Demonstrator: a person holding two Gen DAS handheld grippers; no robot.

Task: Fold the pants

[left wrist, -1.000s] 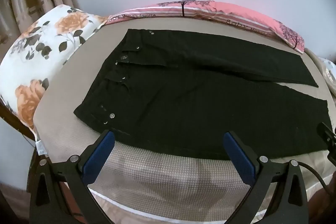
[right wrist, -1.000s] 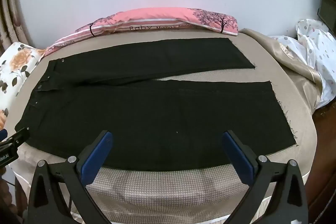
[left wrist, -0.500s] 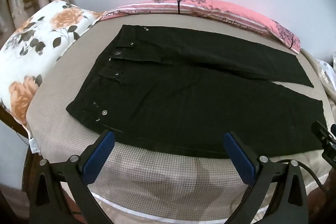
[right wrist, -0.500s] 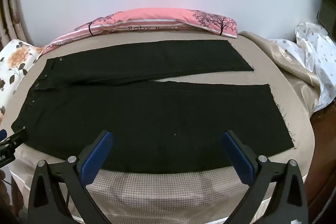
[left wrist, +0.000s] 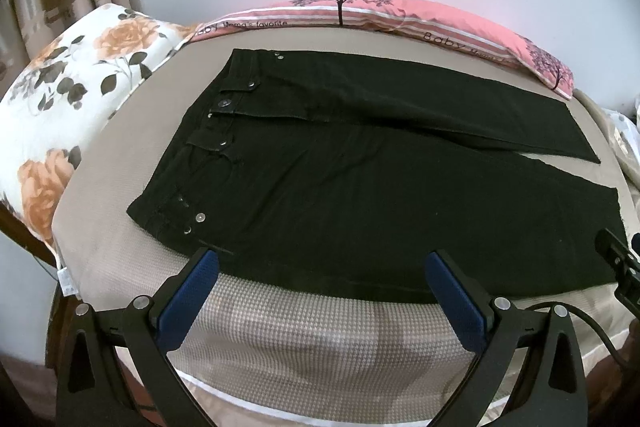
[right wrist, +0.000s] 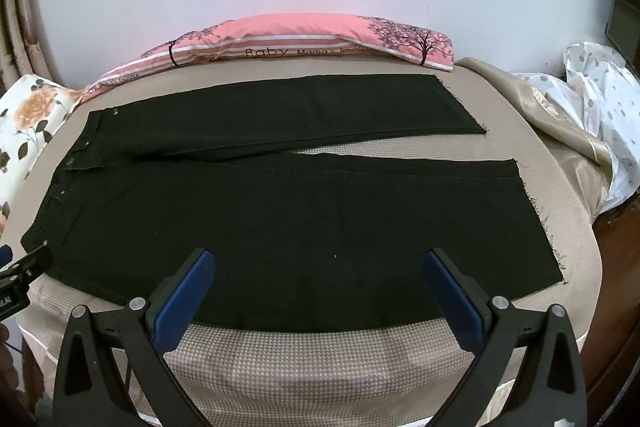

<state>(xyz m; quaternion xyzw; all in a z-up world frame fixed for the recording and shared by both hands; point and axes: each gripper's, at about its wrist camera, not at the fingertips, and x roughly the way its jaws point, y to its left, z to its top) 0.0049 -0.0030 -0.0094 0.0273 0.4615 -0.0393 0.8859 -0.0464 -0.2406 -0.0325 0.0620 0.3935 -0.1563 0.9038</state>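
Black pants [left wrist: 360, 179] lie spread flat on the beige bed, waistband to the left, both legs running right with a narrow gap between them. In the right wrist view the pants [right wrist: 280, 211] fill the middle, their frayed hems at the right. My left gripper [left wrist: 322, 259] hovers open over the near edge of the pants near the waist, holding nothing. Over the near leg's lower edge, my right gripper [right wrist: 320, 259] is likewise open and empty. Each gripper's tip shows at the other view's edge: the right gripper [left wrist: 618, 259], the left gripper [right wrist: 24, 267].
A pink striped pillow [left wrist: 400, 15] lies along the far edge by the wall. A floral pillow [left wrist: 68, 107] sits at the left end. Crumpled white dotted cloth [right wrist: 600, 99] and a tan sheet [right wrist: 552, 119] lie at the right. The bed's near edge [right wrist: 320, 367] is just below my grippers.
Both views have shifted slightly: the left gripper drifted a little, the pants sliding left then back right in its view. The pants have not moved and both grippers stay open.
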